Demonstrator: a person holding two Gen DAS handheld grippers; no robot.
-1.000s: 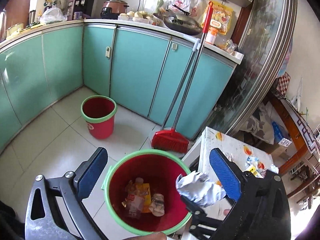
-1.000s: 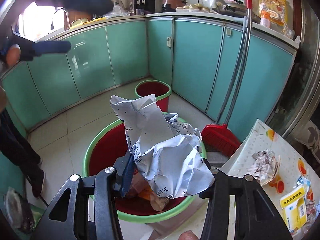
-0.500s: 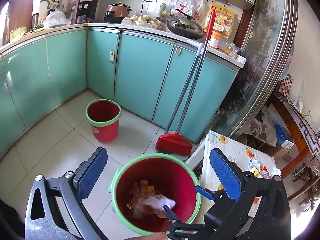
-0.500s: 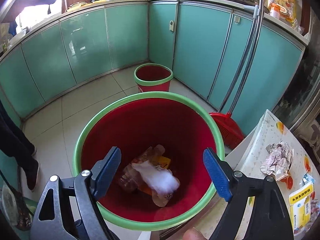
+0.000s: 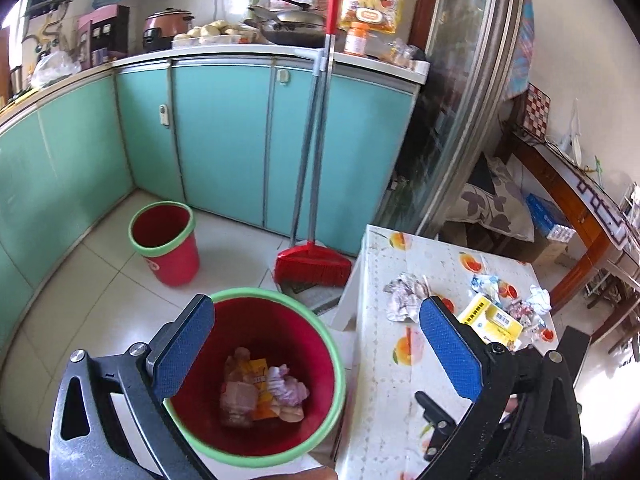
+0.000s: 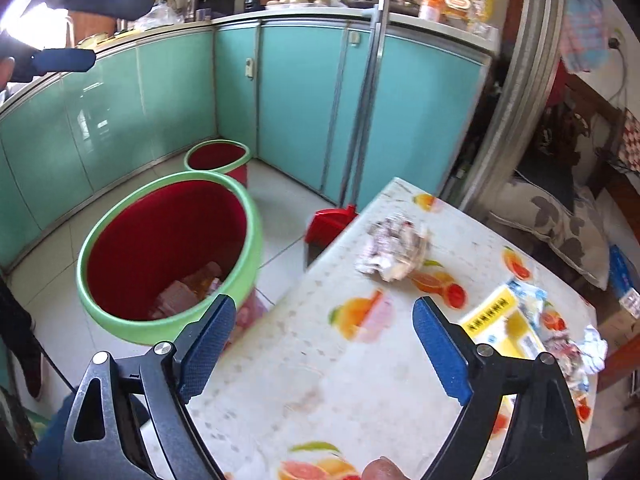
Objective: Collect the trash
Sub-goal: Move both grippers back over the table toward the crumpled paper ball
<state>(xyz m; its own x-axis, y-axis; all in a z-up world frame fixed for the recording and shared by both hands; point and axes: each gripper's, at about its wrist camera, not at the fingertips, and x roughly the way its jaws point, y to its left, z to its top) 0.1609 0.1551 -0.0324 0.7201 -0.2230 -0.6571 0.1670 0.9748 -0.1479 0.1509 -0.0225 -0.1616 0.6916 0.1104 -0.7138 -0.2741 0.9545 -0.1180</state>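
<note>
Right gripper (image 6: 320, 344) fingers opening, empty, above the desk (image 6: 320, 380); left gripper (image 5: 316, 344) fingers apart, empty. Bin (image 5: 280, 296) left holds blurred trash (image 5: 264, 390). Crumpled wrapper (image 6: 394, 250) farther; packets (image 6: 576, 344) partly cut off right

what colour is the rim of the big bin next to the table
Light green rim on a red bin; clearest in the right wrist view.

Right tool (image 6: 320, 344) opening, empty, over table (image 6: 320, 392); crumpled wrapper (image 6: 394, 254) ahead; red bin (image 6: 168, 248) left.

Table (image 6: 320, 380) front bare; trash (image 6: 394, 250) beyond.
</note>
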